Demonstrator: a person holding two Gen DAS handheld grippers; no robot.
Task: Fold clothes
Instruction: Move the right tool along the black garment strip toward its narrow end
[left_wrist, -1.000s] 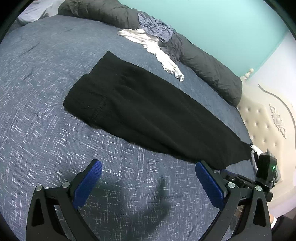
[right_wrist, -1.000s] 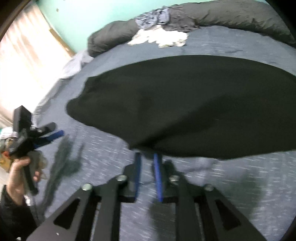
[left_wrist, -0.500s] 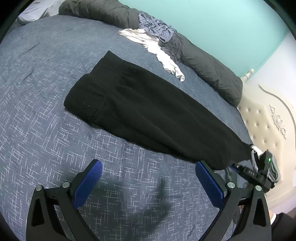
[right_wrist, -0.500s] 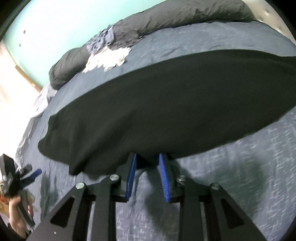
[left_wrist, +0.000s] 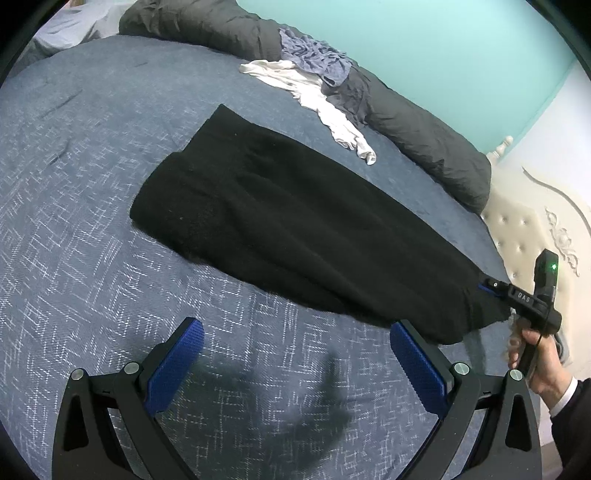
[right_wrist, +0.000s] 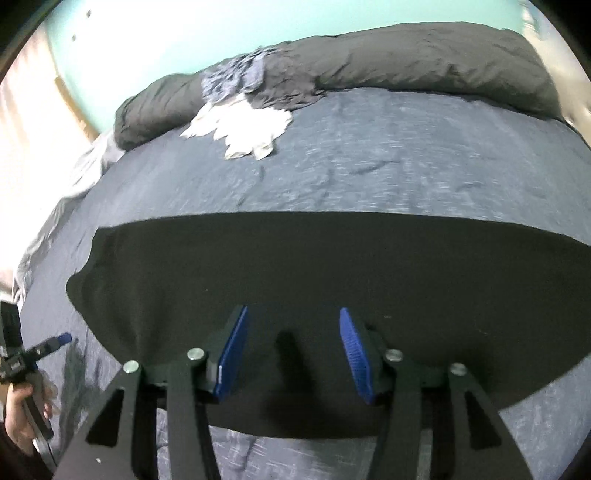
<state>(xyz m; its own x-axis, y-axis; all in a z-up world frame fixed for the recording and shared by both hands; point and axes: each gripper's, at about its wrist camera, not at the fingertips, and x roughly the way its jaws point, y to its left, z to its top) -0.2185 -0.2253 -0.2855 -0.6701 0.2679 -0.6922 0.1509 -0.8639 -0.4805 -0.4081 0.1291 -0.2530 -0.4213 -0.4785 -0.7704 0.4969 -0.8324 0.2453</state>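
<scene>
The black garment (left_wrist: 295, 229) is lying flat on the blue patterned bedspread (left_wrist: 74, 229), running as a long band from the centre of the left wrist view down to its right edge. In the right wrist view it is filling the middle of the frame, directly under the claw. The right gripper (right_wrist: 295, 347) is opening its jaws over the cloth — the blue pads are standing apart with nothing pinched between them, though the blur in that view makes it hard to say whether the tips are brushing the fabric. The left gripper (left_wrist: 295, 362) is hovering at the bottom of its own frame, jaws spread wide and empty, above bare bedspread just short of the garment's near edge. Other clothes, a white piece (left_wrist: 321, 107) and a bluish one (left_wrist: 314, 61), are waiting against the dark rolled duvet (left_wrist: 424, 140) at the top.

The step in hand looks like letting go after laying the garment out. Next would probably be a fold — each gripper taking an end or edge and carrying it over.
</scene>
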